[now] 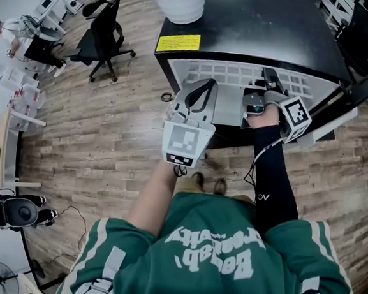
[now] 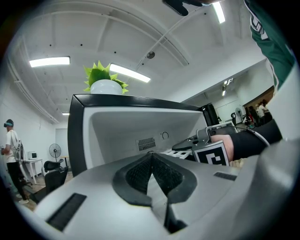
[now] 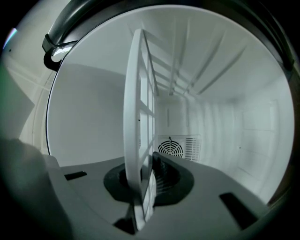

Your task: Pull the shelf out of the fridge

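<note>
White shelf (image 3: 138,112), front edge pinched in the right gripper (image 3: 143,183), runs straight back into the fridge (image 1: 258,28), so the pull looks to be toward the person; left gripper (image 2: 151,172) closed, empty

White grid shelf in the open fridge.
The shelf (image 1: 224,73) lies level inside the black, white-lined fridge (image 1: 258,28), its front edge clamped by the right tongs (image 3: 143,180).

White lattice shelf (image 3: 133,117), black-topped fridge (image 1: 259,22), green white-striped jacket (image 1: 212,267)
</note>
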`<state>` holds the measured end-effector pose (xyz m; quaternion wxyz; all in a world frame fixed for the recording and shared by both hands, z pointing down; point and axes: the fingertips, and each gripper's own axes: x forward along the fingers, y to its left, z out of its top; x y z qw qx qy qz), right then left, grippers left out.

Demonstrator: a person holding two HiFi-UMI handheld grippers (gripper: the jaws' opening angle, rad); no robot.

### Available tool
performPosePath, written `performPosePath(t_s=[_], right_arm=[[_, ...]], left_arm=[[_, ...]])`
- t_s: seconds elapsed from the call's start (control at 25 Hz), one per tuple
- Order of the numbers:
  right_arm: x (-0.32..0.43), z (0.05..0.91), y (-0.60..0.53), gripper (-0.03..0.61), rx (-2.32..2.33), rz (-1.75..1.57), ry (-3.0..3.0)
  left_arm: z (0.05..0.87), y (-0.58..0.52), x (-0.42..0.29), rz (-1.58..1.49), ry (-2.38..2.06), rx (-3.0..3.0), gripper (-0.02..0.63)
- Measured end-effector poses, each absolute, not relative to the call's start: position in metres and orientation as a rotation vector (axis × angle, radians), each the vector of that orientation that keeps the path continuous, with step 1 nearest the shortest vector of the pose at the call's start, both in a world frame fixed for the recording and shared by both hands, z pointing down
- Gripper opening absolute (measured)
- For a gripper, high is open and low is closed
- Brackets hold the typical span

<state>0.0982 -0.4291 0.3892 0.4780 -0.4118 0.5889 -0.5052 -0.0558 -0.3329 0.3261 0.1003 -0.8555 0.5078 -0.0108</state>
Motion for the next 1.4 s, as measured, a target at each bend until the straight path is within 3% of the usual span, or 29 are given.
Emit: performPosePath(t_s=[1.4], right_arm=[[0.097,0.391,-0.404,0.041,-0.978,-1.263,1.451]], left_arm=[[0.322,-0.31,-0.062,-0.015,1.552,-2.499,0.017]])
